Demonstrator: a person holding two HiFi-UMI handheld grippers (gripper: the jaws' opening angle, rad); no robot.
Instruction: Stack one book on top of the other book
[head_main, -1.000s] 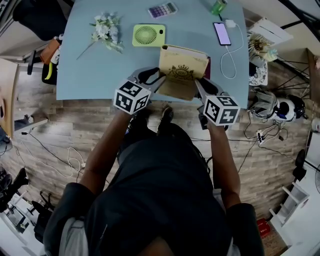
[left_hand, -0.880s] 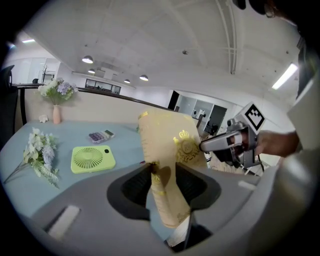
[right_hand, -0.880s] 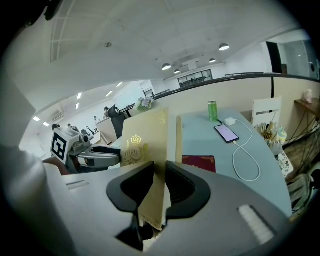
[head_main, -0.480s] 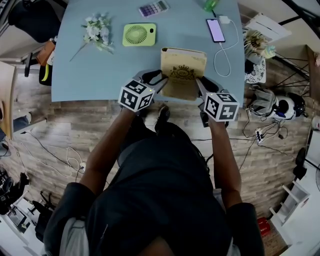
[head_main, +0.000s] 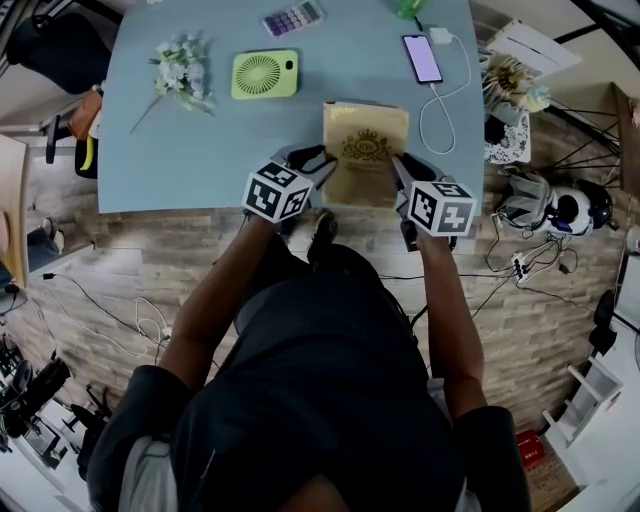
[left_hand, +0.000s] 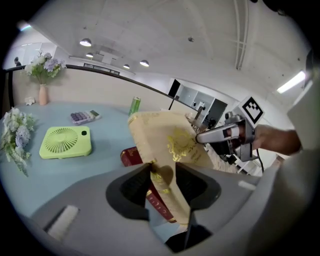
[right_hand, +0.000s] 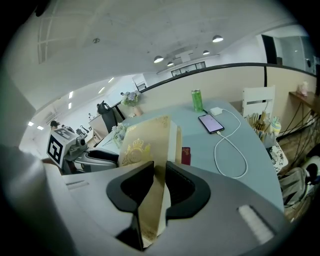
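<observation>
A tan book with a gold crest (head_main: 365, 148) is held between both grippers over the near edge of the blue table (head_main: 180, 150). My left gripper (head_main: 322, 163) is shut on its left edge and my right gripper (head_main: 400, 168) on its right edge. In the left gripper view the tan book (left_hand: 170, 142) tilts above a red book (left_hand: 132, 156) that lies on the table, and the left gripper (left_hand: 162, 175) pinches the tan cover. In the right gripper view the right gripper (right_hand: 160, 182) clamps the tan book (right_hand: 147, 142), and a corner of the red book (right_hand: 186, 155) shows behind it. The head view hides the red book.
A green fan (head_main: 264, 74), a bunch of white flowers (head_main: 180, 68) and a calculator (head_main: 292, 18) lie further back on the table. A phone (head_main: 422, 58) with a white cable (head_main: 442, 110) and a green can (right_hand: 197, 100) are at the right. Cluttered shelves stand past the right edge.
Both grippers have carried the tan book forward and down toward the table. It now lies flatter and hides the red book's edge that showed in the head view.
</observation>
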